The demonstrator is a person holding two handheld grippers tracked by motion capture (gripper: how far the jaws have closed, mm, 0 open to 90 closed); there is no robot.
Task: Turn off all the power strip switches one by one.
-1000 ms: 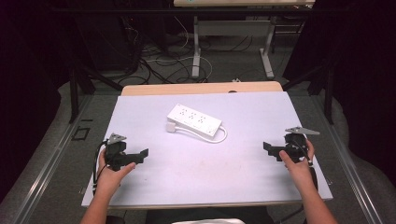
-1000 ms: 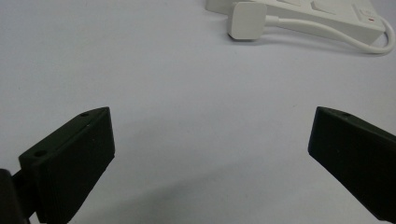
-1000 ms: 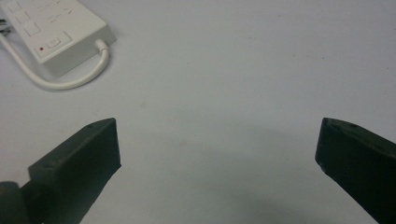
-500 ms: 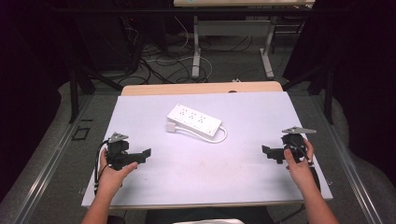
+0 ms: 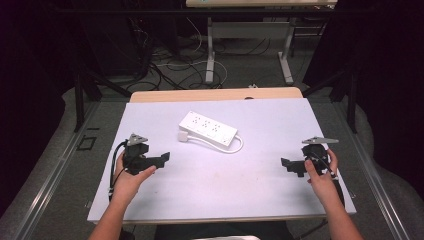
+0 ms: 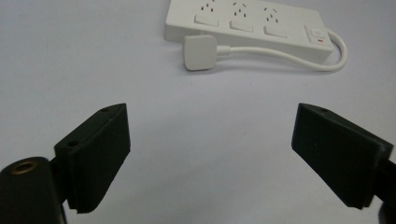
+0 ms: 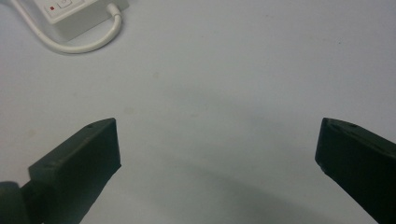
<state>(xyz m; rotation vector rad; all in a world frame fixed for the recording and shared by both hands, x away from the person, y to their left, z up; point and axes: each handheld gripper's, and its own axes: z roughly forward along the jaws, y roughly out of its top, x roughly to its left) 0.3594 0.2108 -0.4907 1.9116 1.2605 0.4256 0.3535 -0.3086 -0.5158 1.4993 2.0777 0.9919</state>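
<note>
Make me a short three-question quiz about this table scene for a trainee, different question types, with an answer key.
1. True or false: the left gripper has its fingers shut on the plug.
2. Multiple choice: the power strip lies A) mid-table between the two grippers, toward the far edge, B) under the right gripper, C) on the floor.
3. Fill in: the strip's white cable loops from one end back to its ____.

Key: 1 false, both grippers are open and hold nothing; 2 A; 3 plug.
</note>
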